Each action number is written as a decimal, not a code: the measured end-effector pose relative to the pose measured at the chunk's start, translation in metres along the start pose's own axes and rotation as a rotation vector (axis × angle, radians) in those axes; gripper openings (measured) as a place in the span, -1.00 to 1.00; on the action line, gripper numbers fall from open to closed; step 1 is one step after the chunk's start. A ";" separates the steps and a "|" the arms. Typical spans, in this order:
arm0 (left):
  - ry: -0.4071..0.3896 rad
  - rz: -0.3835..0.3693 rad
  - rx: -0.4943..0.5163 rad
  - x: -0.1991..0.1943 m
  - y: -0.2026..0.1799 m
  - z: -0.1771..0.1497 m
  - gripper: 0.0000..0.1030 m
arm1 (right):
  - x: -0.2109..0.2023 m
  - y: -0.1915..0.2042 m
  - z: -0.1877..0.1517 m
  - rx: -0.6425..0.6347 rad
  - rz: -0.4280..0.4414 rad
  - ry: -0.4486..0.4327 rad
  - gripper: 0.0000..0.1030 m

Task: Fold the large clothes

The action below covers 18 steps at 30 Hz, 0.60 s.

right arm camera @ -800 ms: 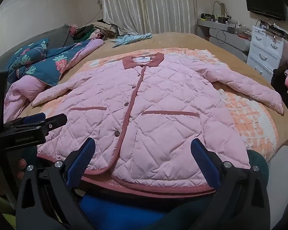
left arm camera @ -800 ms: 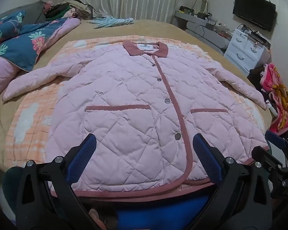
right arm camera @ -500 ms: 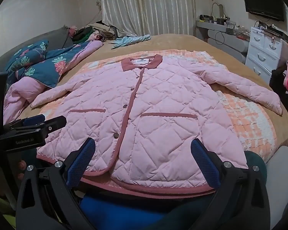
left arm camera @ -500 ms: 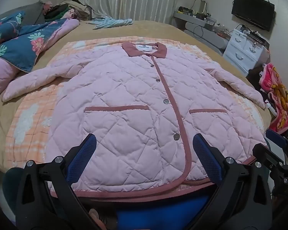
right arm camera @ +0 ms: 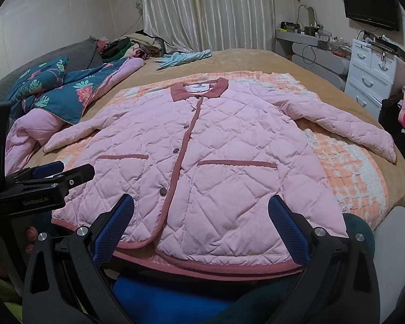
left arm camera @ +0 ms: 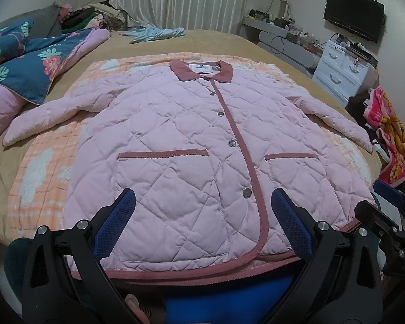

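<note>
A pink quilted jacket [left arm camera: 181, 140] with a dusty-rose collar and trim lies flat and buttoned, front up, on the bed, both sleeves spread out. It also shows in the right wrist view [right arm camera: 216, 156]. My left gripper [left arm camera: 202, 221] is open and empty, hovering over the hem at the jacket's left half. My right gripper [right arm camera: 201, 225] is open and empty, over the hem at the right half. The left gripper also shows in the right wrist view [right arm camera: 56, 172], and the right gripper in the left wrist view [left arm camera: 386, 202].
An orange-and-white checked blanket [left arm camera: 40, 167] lies under the jacket on the tan bed [left arm camera: 224, 43]. A blue floral quilt [left arm camera: 27, 62] sits at the left, a light-blue garment [left arm camera: 156, 33] at the far end, a white dresser [left arm camera: 343, 70] and pink towel [left arm camera: 391, 135] at the right.
Both grippers have drifted slightly; the jacket sits a little lower and nearer in both views. The jacket itself has not moved and both grippers stay open.
</note>
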State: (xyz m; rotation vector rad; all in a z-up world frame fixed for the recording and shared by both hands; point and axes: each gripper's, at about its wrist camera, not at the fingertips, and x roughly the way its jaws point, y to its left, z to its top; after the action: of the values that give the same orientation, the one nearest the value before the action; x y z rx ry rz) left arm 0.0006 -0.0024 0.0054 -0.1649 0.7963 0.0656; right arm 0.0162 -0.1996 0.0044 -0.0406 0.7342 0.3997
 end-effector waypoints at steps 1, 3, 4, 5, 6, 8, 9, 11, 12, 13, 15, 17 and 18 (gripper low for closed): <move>-0.001 0.000 -0.001 0.000 0.000 -0.001 0.83 | 0.000 0.000 0.000 0.000 0.003 0.000 0.92; -0.001 0.000 0.000 0.000 0.000 0.000 0.83 | -0.001 0.000 0.000 -0.002 0.002 -0.004 0.92; -0.001 0.001 0.000 0.000 0.000 0.000 0.83 | 0.000 0.000 0.000 -0.003 0.001 -0.004 0.92; -0.001 0.001 -0.001 0.000 -0.001 0.000 0.83 | 0.000 -0.001 0.001 -0.002 0.000 -0.005 0.92; 0.000 0.000 -0.002 0.000 0.000 0.000 0.83 | 0.000 -0.002 0.002 -0.001 0.000 -0.004 0.92; -0.002 0.001 0.001 0.000 -0.001 -0.001 0.83 | -0.001 -0.001 0.001 -0.003 0.002 -0.006 0.92; -0.001 0.000 0.001 0.000 -0.001 0.000 0.83 | 0.000 0.000 0.001 -0.008 -0.001 -0.003 0.92; -0.001 0.000 0.001 -0.001 -0.001 0.000 0.83 | 0.002 -0.001 0.001 -0.005 0.001 0.000 0.92; -0.001 0.000 -0.001 -0.001 0.000 0.000 0.83 | 0.002 -0.001 0.001 -0.004 0.003 0.000 0.92; 0.000 0.000 -0.001 -0.001 0.000 0.000 0.83 | 0.002 -0.001 0.000 -0.006 -0.001 -0.003 0.92; -0.002 -0.002 0.002 0.000 -0.001 0.000 0.83 | 0.002 -0.001 -0.001 -0.011 -0.002 -0.005 0.92; -0.002 -0.001 0.001 -0.001 -0.001 -0.001 0.83 | 0.002 0.000 -0.001 -0.007 -0.004 -0.004 0.92; -0.002 -0.002 0.002 -0.001 -0.001 0.000 0.83 | 0.002 0.000 -0.001 -0.005 -0.004 -0.003 0.92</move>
State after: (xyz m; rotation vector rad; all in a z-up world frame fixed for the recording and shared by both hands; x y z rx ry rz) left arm 0.0001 -0.0035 0.0061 -0.1639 0.7947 0.0634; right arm 0.0167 -0.1995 0.0024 -0.0466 0.7302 0.3979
